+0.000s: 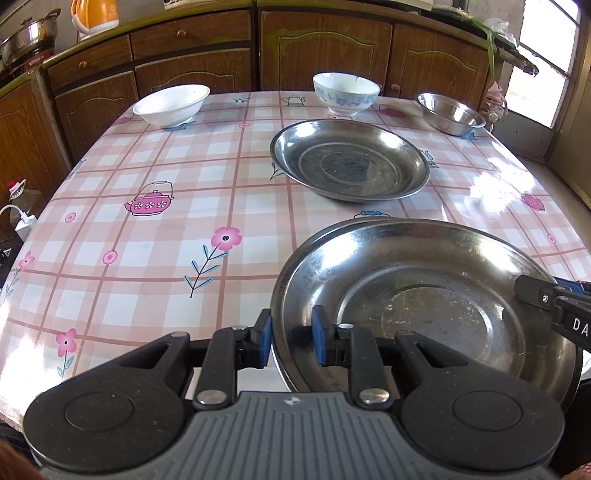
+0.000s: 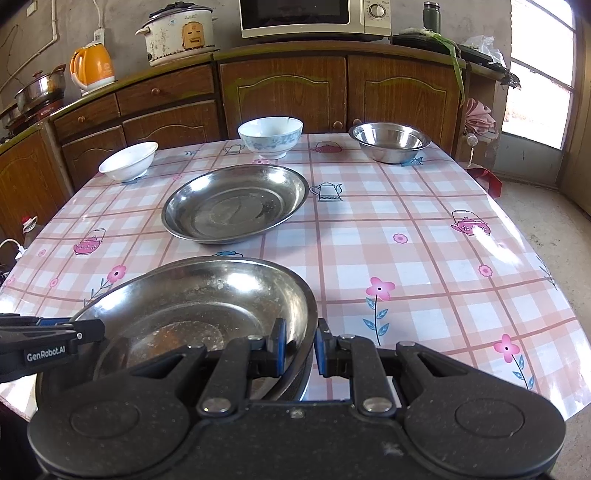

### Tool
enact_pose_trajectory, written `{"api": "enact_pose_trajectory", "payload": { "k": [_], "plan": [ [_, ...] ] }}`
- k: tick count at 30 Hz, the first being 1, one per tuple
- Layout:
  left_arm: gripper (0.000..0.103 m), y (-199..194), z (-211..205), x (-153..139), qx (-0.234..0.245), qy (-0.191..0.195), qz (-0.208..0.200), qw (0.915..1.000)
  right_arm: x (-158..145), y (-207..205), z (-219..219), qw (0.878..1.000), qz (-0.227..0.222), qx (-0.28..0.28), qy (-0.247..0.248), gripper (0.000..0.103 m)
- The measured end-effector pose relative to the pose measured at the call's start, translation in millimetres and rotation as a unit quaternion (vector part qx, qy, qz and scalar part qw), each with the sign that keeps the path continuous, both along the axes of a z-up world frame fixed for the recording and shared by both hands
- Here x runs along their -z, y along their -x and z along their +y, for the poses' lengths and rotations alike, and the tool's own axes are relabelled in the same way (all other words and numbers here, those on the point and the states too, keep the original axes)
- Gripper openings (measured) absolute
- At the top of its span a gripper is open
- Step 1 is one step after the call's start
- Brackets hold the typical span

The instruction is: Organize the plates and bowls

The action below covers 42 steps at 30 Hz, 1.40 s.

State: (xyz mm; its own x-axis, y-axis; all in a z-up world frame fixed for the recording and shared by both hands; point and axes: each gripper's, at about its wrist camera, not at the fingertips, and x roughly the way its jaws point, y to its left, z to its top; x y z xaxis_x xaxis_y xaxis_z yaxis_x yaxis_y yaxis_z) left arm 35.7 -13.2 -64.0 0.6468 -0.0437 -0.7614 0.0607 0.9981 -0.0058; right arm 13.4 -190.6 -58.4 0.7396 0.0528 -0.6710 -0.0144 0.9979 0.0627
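A steel plate [image 1: 436,295] at the table's near edge rests on a second steel plate whose rim [image 1: 354,221] shows behind it. My left gripper [image 1: 291,338] straddles the top plate's left rim, its jaws a little apart. My right gripper [image 2: 299,347] straddles the same plate's [image 2: 192,302] right rim likewise. A third steel plate [image 1: 349,160] [image 2: 236,203] lies mid-table. At the far edge stand a white bowl [image 1: 171,103] [image 2: 127,160], a blue-patterned bowl [image 1: 345,92] [image 2: 271,136] and a steel bowl [image 1: 450,112] [image 2: 389,142].
The table has a pink checked cloth [image 2: 388,240]. Wooden cabinets [image 2: 288,88] run behind it, with a kettle [image 2: 92,68], rice cooker [image 2: 179,31] and microwave [image 2: 314,16] on top. A door [image 2: 539,92] is at the right.
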Motion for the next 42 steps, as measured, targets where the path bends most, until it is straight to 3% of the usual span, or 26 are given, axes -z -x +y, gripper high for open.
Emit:
{"api": "enact_pose_trajectory", "payload": {
  "k": [23,42],
  "plan": [
    [0.023,-11,11,17,-0.012,0.019,0.020,0.9996,9,-17,14,0.999,0.017,-0.018,0.027,0.023],
    [0.024,-13,9,26,-0.002,0.014,0.028,0.9995,12,-19,13,0.999,0.027,-0.022,0.039,0.031]
  ]
}}
